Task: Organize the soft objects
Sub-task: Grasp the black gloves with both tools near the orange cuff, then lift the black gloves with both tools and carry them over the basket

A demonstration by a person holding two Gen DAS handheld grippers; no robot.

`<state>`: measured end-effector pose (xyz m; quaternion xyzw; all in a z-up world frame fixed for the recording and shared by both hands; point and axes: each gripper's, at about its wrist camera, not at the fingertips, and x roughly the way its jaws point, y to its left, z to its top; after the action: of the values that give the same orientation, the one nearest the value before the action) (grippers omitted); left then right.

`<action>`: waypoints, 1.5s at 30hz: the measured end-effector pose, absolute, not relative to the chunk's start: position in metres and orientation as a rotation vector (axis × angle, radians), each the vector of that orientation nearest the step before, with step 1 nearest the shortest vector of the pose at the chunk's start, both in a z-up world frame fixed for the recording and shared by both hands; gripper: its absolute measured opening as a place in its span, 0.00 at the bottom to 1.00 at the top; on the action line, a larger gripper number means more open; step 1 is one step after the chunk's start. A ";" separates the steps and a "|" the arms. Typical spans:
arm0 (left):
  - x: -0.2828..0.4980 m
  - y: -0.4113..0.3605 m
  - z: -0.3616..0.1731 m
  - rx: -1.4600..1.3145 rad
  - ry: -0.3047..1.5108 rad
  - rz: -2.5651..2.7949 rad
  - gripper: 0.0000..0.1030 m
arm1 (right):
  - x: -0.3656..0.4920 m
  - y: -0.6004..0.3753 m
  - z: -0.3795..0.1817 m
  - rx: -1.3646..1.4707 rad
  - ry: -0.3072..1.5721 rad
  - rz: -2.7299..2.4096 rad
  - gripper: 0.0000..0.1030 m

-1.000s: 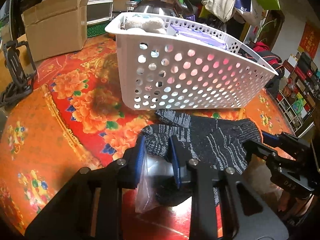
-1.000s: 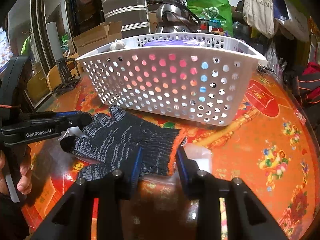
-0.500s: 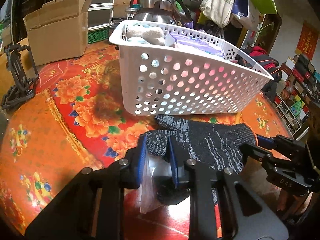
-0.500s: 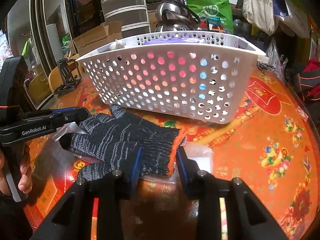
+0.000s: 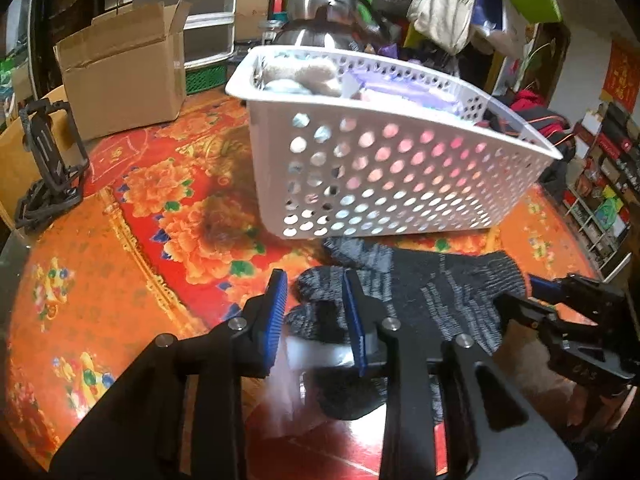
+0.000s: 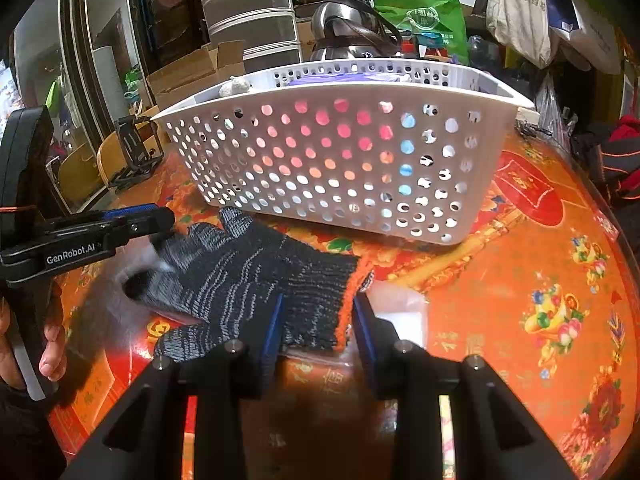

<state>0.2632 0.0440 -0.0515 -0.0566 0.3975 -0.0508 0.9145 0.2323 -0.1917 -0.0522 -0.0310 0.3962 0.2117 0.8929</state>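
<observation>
A dark grey knitted glove with an orange cuff lies in front of the white perforated basket, over a clear plastic bag. My left gripper straddles the glove's fingertips. Its jaws are opening, and a gap shows beside the left pad. My right gripper is shut on the cuff end of the glove. In the right wrist view the left gripper comes in from the left, and the bag shows beside the cuff. Soft items fill the basket.
The table wears a red and orange floral cover. A cardboard box and a black phone stand sit at the left. A metal kettle stands behind the basket. A hand holds the left gripper's handle.
The left jaws have spread a little around the glove's fingertips, after narrowing half a second ago. The right gripper keeps the same grip on the cuff.
</observation>
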 end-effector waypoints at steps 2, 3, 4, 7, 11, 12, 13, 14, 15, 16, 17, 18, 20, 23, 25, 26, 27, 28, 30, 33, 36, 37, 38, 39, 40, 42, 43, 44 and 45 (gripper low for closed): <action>0.266 0.044 -0.055 -0.106 0.837 -0.085 0.29 | 0.234 -0.193 -0.053 -0.055 0.828 0.443 0.32; 0.267 0.045 -0.054 -0.110 0.836 -0.079 0.36 | 0.234 -0.194 -0.053 -0.052 0.829 0.445 0.32; 0.266 0.046 -0.053 -0.117 0.825 -0.086 0.40 | 0.234 -0.194 -0.053 -0.049 0.830 0.446 0.32; 0.266 0.045 -0.055 -0.118 0.835 -0.110 0.44 | 0.235 -0.196 -0.054 -0.041 0.834 0.452 0.33; 0.274 0.038 -0.070 -0.087 0.909 -0.108 0.44 | 0.236 -0.198 -0.054 -0.025 0.840 0.460 0.33; 0.276 0.036 -0.073 -0.081 0.916 -0.100 0.43 | 0.236 -0.198 -0.054 -0.025 0.839 0.461 0.33; 0.277 0.036 -0.074 -0.085 0.919 -0.103 0.42 | 0.236 -0.198 -0.054 -0.027 0.838 0.459 0.33; 0.279 0.034 -0.076 -0.079 0.921 -0.099 0.33 | 0.236 -0.198 -0.054 -0.031 0.836 0.458 0.33; 0.280 0.032 -0.077 -0.064 0.924 -0.091 0.28 | 0.236 -0.198 -0.054 -0.032 0.837 0.458 0.33; 0.279 0.030 -0.078 -0.059 0.922 -0.098 0.27 | 0.236 -0.198 -0.054 -0.032 0.837 0.458 0.33; 0.278 0.028 -0.078 -0.053 0.919 -0.103 0.23 | 0.236 -0.198 -0.054 -0.033 0.836 0.458 0.33; 0.276 0.025 -0.078 -0.036 0.913 -0.099 0.17 | 0.235 -0.198 -0.053 -0.034 0.834 0.459 0.33; 0.272 0.020 -0.077 -0.022 0.900 -0.106 0.16 | 0.234 -0.198 -0.052 -0.033 0.829 0.461 0.32; 0.268 0.015 -0.074 -0.007 0.885 -0.115 0.14 | 0.232 -0.197 -0.049 -0.035 0.808 0.465 0.28; 0.266 0.017 -0.070 -0.019 0.864 -0.118 0.13 | 0.230 -0.196 -0.047 -0.037 0.793 0.464 0.21; 0.265 0.020 -0.068 -0.027 0.853 -0.116 0.13 | 0.229 -0.196 -0.045 -0.041 0.777 0.462 0.18; 0.264 0.022 -0.065 -0.040 0.839 -0.117 0.13 | 0.227 -0.196 -0.044 -0.043 0.767 0.463 0.16; 0.263 0.024 -0.062 -0.048 0.828 -0.120 0.13 | 0.226 -0.196 -0.043 -0.043 0.755 0.465 0.14; 0.258 0.026 -0.056 -0.060 0.798 -0.130 0.13 | 0.221 -0.197 -0.038 -0.039 0.715 0.468 0.13; 0.252 0.027 -0.047 -0.066 0.756 -0.149 0.13 | 0.218 -0.199 -0.034 -0.024 0.683 0.473 0.11; 0.246 0.030 -0.038 -0.084 0.722 -0.170 0.13 | 0.213 -0.204 -0.027 0.005 0.639 0.495 0.10; 0.243 0.031 -0.034 -0.091 0.705 -0.177 0.13 | 0.212 -0.205 -0.026 0.012 0.632 0.501 0.10; 0.240 0.032 -0.030 -0.098 0.688 -0.186 0.13 | 0.210 -0.206 -0.023 0.022 0.618 0.510 0.10; 0.237 0.034 -0.027 -0.108 0.671 -0.197 0.13 | 0.207 -0.207 -0.020 0.036 0.600 0.527 0.10; 0.234 0.036 -0.022 -0.120 0.649 -0.203 0.13 | 0.207 -0.208 -0.019 0.041 0.597 0.531 0.10; 0.230 0.039 -0.016 -0.136 0.628 -0.215 0.13 | 0.208 -0.211 -0.019 0.058 0.602 0.534 0.10; 0.229 0.041 -0.013 -0.149 0.624 -0.216 0.13 | 0.208 -0.213 -0.017 0.072 0.602 0.538 0.09; 0.228 0.043 -0.010 -0.160 0.626 -0.220 0.13 | 0.207 -0.215 -0.014 0.078 0.601 0.537 0.09; 0.227 0.043 -0.007 -0.171 0.629 -0.230 0.13 | 0.204 -0.214 -0.010 0.069 0.596 0.532 0.09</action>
<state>0.2274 0.0435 -0.0069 -0.0837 0.3081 -0.1129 0.9409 0.2044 -0.2142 -0.0105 0.0336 0.2901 0.2589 0.9207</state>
